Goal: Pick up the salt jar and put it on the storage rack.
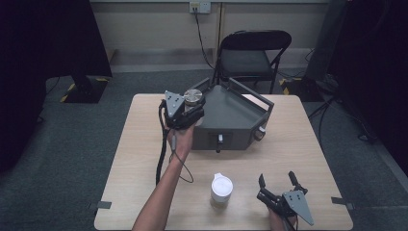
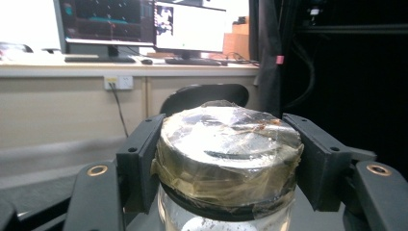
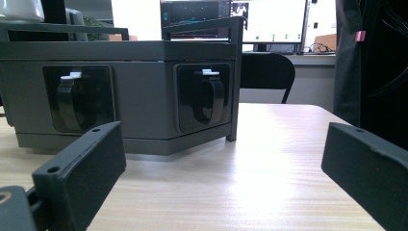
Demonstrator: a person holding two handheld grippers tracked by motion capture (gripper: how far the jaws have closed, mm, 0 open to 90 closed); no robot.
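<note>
Wooden table (image 1: pixel 298 144) on grey carpet, black folding chair (image 1: pixel 252 53) behind, grey angular box (image 1: pixel 231 118) at table's far middle, white-lidded cup (image 1: pixel 222 190) near front edge, left gripper (image 1: pixel 187 107) clamped on taped jar lid (image 2: pixel 226 149) at box's left corner, right gripper (image 1: pixel 277 185) spread wide, empty.

The bottom edge is cutting off your jar (image 2: pixel 226 219) below its taped lid (image 2: pixel 226 154), hiding its contents.
</note>
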